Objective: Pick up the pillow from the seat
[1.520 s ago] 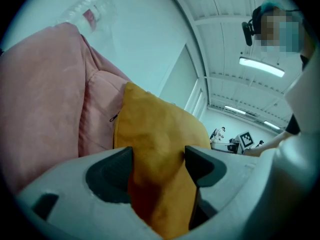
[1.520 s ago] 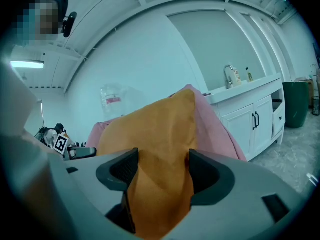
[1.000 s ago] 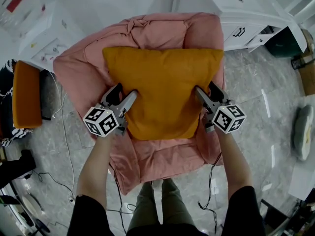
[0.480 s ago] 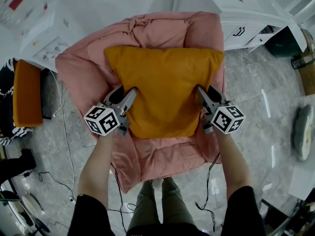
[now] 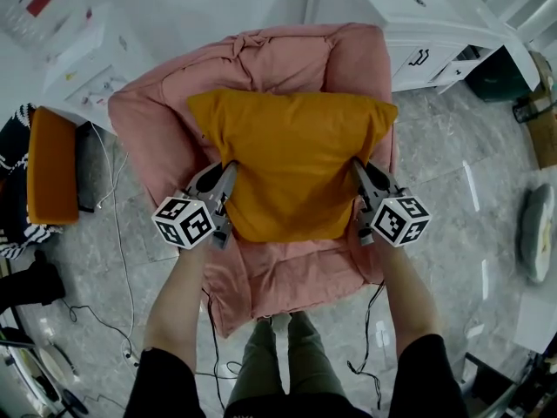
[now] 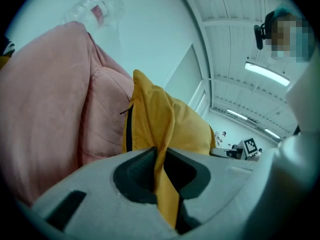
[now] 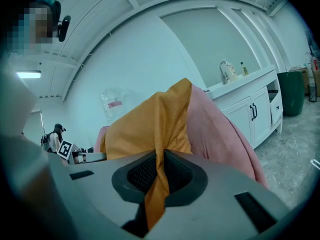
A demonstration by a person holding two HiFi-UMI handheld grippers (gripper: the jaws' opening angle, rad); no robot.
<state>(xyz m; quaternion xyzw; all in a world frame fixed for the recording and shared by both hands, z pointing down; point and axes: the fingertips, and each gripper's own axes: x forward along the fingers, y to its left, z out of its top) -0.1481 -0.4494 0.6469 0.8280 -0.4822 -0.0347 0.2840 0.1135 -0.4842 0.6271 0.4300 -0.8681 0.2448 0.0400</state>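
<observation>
1. Grip: left gripper (image 5: 228, 177) and right gripper (image 5: 359, 171) have just closed, each pinching a thin fabric fold at a side edge of the pillow (image 5: 291, 159).
2. Pillow rests on the pink seat (image 5: 278, 59), leaning on its back.
3. Risk: either fold could slip out once lifting loads it.

Readable text: none.
Left black-and-white marker cube (image 5: 184, 222): square patterns, no letters.
Right black-and-white marker cube (image 5: 400, 220): likewise.
Red label on clear plastic wall packet (image 6: 97, 13): too blurred.
</observation>
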